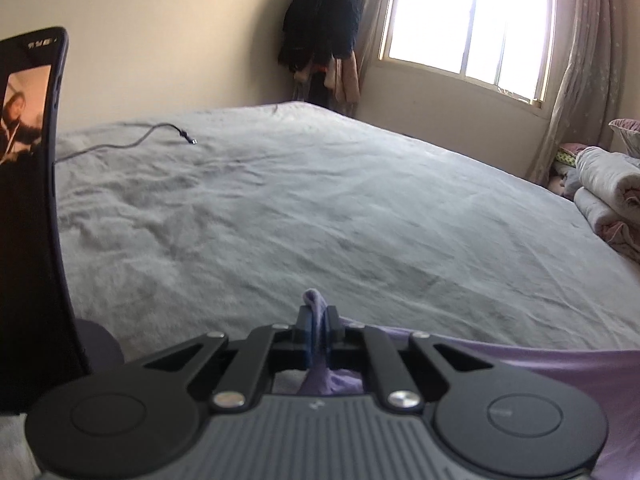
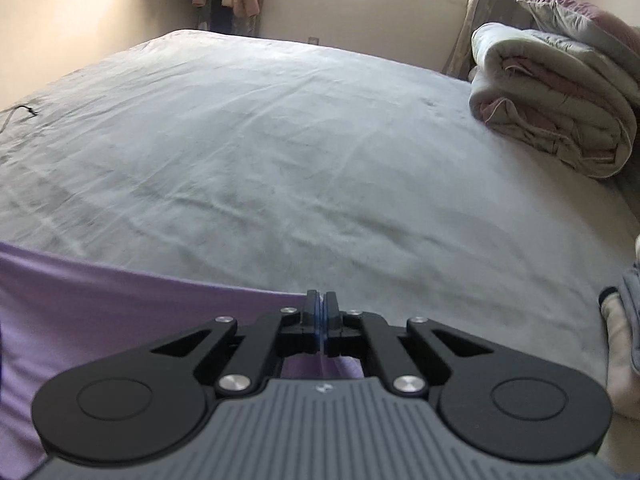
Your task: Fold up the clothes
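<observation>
Bed [image 1: 280,208] with a grey sheet fills both views, big bare stretch ahead, folded quilt [image 2: 560,92] at its far right edge, a cable [image 1: 120,142] near its far left edge. A phone [image 1: 28,200] stands at the left of the left wrist view.

Lavender garment [image 2: 100,312] hangs over the bed's near edge, stretched between both tongs. Step in hand, as I read it: garment gripped by two points and held up taut, ready to spread or lay down for the first fold. Next move calls for carrying both ends together out over the bare sheet, keeping tension even so it lands flat.

Left tongs [image 1: 318,320]: closed tight, a bunch of lavender cloth pinched between the pads and poking out past the tips. Right tongs [image 2: 321,312]: closed almost fully, thin cloth edge clamped, fabric running off to the left.
</observation>
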`<state>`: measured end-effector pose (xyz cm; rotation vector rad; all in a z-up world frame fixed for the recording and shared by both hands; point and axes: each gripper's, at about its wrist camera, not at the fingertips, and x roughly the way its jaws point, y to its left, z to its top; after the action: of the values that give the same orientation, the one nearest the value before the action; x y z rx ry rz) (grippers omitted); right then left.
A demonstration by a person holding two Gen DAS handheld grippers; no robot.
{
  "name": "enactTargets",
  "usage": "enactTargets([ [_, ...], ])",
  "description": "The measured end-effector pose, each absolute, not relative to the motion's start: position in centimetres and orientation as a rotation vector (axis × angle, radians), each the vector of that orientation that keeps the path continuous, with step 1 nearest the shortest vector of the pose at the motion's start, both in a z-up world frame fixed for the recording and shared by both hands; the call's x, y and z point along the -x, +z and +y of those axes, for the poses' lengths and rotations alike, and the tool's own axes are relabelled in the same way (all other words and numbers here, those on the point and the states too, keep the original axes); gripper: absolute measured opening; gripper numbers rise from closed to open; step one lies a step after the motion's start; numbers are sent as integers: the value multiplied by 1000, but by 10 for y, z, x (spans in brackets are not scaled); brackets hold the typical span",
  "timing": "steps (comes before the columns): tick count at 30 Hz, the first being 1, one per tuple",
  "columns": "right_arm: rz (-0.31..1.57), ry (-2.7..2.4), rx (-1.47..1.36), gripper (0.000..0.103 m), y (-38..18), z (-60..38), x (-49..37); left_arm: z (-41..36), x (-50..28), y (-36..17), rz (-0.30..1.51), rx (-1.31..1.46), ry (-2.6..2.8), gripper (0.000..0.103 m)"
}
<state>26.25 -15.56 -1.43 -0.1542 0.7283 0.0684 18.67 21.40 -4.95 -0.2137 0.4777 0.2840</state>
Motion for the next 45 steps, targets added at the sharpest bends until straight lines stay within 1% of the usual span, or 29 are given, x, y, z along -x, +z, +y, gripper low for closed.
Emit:
enactTargets([
  [5,740,36,165,1,-35,-151,-283,214,-196,-56,490,185,300,6],
  [10,751,19,162,1,-56,-149,-293,214,-205,-65,550,172,316,6],
  [13,736,9,157,2,-60,-148,-293,212,-208,-68,572,153,324,7],
  [14,736,10,150,5,-58,-148,-293,211,-208,-68,575,144,326,9],
  [16,756,55,78,12,-53,-157,-292,207,-208,-65,578,118,325,16],
  [17,766,79,39,12,-50,-162,-291,204,-207,-63,582,107,317,29],
  [18,777,98,7,14,-46,-172,-288,202,-206,-60,586,96,307,45],
  [19,788,116,-24,16,-42,-182,-285,199,-205,-58,586,86,299,51],
  [22,821,170,-118,35,-31,-212,-274,189,-202,-48,594,57,276,59],
  [23,829,181,-135,35,-28,-224,-269,185,-202,-45,605,55,262,65],
  [27,865,185,-192,35,-17,-278,-242,164,-202,-33,666,54,183,68],
  [30,890,173,-233,35,-14,-321,-215,141,-200,-23,709,43,116,69],
  [34,920,143,-262,35,-15,-366,-177,98,-192,-15,724,13,-14,69],
  [38,937,127,-266,35,-18,-394,-140,46,-186,-15,732,-32,-112,69],
  [45,947,142,-235,35,-20,-409,-104,-39,-176,-15,747,-70,-266,69],
])
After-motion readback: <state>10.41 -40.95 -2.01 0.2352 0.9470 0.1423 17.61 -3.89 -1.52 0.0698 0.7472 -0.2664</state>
